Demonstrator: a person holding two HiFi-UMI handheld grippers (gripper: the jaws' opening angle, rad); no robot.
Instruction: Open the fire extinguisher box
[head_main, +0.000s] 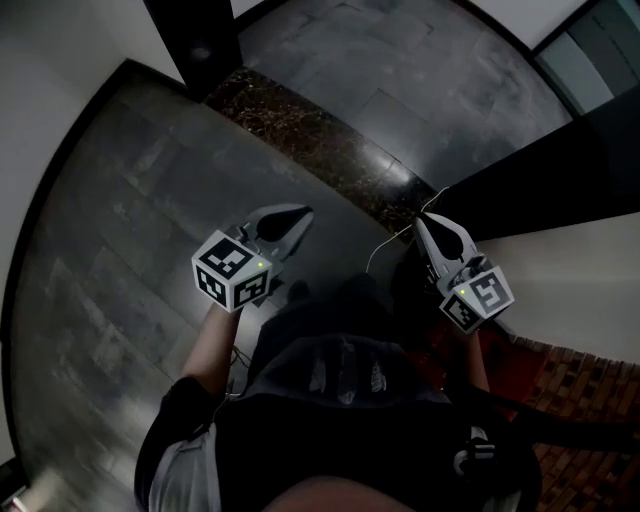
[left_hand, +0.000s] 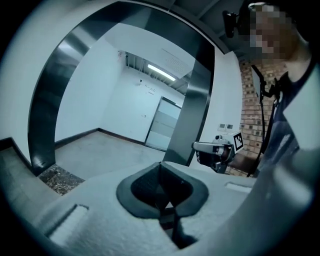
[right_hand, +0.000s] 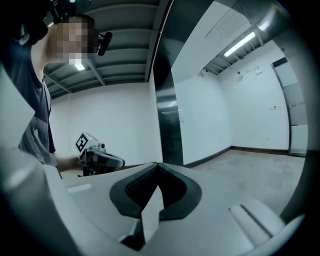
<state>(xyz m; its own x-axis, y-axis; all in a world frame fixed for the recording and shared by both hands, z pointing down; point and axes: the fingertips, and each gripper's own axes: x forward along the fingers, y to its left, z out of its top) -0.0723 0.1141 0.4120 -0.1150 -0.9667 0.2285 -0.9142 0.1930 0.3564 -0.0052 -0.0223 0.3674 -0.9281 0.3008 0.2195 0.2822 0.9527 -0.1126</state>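
Note:
No fire extinguisher box shows in any view. In the head view my left gripper (head_main: 300, 212) and right gripper (head_main: 422, 218) are held out side by side over the floor, each with its marker cube near the hand. Both are shut with nothing between the jaws. The left gripper view looks along its closed fingertips (left_hand: 160, 164) into a white room, with the right gripper (left_hand: 215, 150) off to the right. From the right gripper view, its tips (right_hand: 158, 164) meet too, and the left gripper (right_hand: 97, 157) hangs at the left.
A grey tiled floor (head_main: 120, 250) runs under me, crossed by a speckled dark stone strip (head_main: 300, 130). A dark glossy column (right_hand: 167, 105) stands ahead, with a brick wall (left_hand: 250, 110) to the right. Further in, a white room with a grey door (left_hand: 162, 125) lies beyond the opening.

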